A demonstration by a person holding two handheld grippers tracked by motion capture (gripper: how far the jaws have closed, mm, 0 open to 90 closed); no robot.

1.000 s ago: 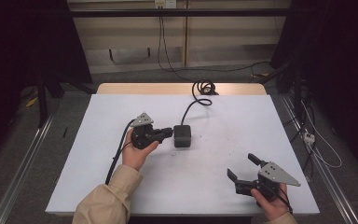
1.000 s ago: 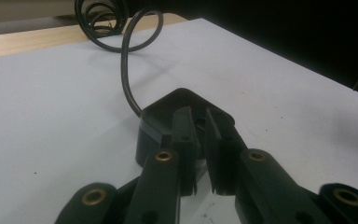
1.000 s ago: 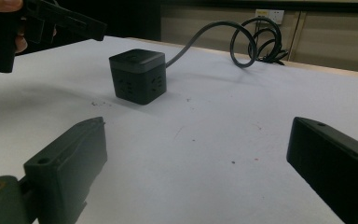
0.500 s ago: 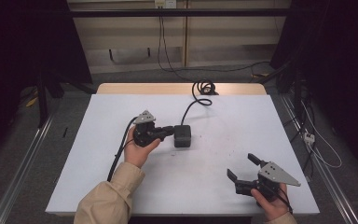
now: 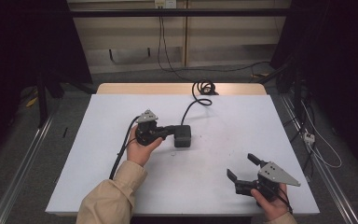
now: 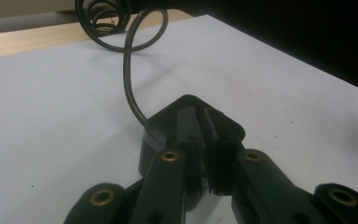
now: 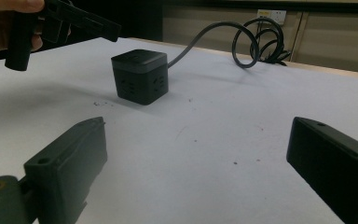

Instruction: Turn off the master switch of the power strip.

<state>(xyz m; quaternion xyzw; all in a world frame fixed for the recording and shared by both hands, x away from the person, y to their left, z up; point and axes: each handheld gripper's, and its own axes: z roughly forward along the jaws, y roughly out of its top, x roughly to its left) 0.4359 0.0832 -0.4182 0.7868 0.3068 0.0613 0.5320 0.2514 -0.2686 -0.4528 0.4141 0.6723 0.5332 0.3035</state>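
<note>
Cube-shaped black plastic socket block (image 5: 182, 136) sits near the middle of the white worktop (image 5: 98, 177), its black rubber cable (image 5: 192, 103) running to a coil at the far edge. The left gripper (image 5: 171, 132) reaches over the block's top, jaws pinched almost together with nothing visibly clamped; the right gripper (image 5: 243, 169) rests spread wide near the near right corner. Likely trouble: closed tips merely press or nudge the cube, so it slides or tips, or the stiff cable drags it askew.

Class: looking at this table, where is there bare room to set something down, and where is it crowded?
Bare: the left side of the white table and the far right corner. Crowded: the middle, where the left tongs meet the socket cube, and the coiled cable behind.
</note>
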